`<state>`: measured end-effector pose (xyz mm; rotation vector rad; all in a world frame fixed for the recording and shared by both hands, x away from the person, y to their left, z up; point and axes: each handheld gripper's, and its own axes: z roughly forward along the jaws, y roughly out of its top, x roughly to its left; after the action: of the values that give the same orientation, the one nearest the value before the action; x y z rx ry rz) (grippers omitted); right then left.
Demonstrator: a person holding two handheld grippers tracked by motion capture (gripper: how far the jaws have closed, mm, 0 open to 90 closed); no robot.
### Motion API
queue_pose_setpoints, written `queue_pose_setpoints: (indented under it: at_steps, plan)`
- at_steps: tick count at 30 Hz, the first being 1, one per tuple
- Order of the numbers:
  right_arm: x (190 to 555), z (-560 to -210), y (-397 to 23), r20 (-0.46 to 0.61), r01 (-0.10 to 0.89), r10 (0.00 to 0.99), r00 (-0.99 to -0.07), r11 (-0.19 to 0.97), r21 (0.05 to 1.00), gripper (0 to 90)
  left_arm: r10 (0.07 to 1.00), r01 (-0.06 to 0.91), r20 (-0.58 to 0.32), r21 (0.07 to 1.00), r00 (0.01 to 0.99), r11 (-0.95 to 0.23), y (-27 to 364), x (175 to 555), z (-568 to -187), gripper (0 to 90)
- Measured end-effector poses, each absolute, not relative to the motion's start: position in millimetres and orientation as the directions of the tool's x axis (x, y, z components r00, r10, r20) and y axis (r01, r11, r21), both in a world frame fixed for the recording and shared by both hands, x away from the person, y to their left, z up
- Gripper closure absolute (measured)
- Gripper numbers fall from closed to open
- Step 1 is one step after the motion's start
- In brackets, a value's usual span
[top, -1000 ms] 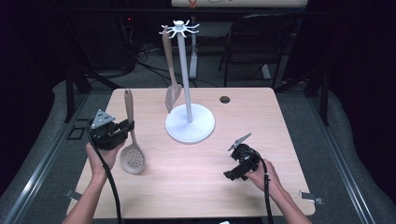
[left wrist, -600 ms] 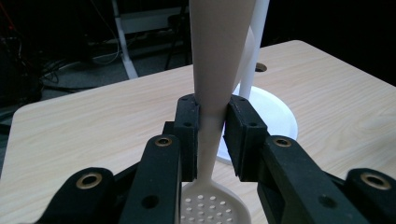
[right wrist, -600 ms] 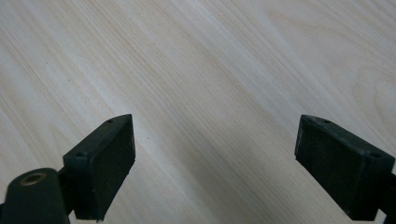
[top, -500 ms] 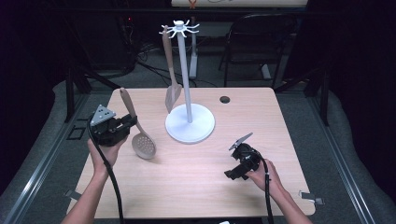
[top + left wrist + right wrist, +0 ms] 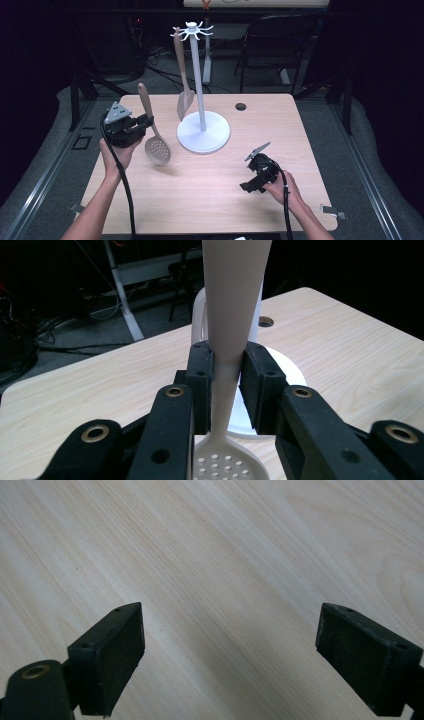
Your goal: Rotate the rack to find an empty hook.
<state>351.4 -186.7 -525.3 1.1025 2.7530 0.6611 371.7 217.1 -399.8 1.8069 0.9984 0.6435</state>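
The left tool (image 5: pixel 142 122) grips the slotted spoon (image 5: pixel 151 132) by its handle, bowl hanging down above the tabletop (image 5: pixel 210 185) just left of the white stand (image 5: pixel 202 131), while the right tool (image 5: pixel 248 186) rests open, empty.

SITE: lab or recording studio | EVIDENCE: lone wooden table (image 5: pixel 210 200) on grey carpet; dark surroundings; loose cables (image 5: pixel 150 55), metal stands, folding chair (image 5: pixel 275 45) beyond far edge

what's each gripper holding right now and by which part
The left gripper is shut on the slotted spoon, gripping the handle partway down, above the perforated bowl. The right gripper is open and holds nothing.
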Motion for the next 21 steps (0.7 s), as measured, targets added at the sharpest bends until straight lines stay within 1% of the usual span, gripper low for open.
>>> queue_pose_setpoints:
  at_steps: [7,21]
  plan:
    - [353,-526,-187,0.064,0.631,0.673,-0.737,0.652,0.420,12.0,0.845,0.345,0.011,0.910,0.535,-0.231,214,378,-389,75.3]
    - [353,-524,-191,0.064,0.638,0.685,-0.725,0.634,0.438,12.0,0.831,0.332,0.033,0.908,0.555,-0.257,198,395,-373,75.3]
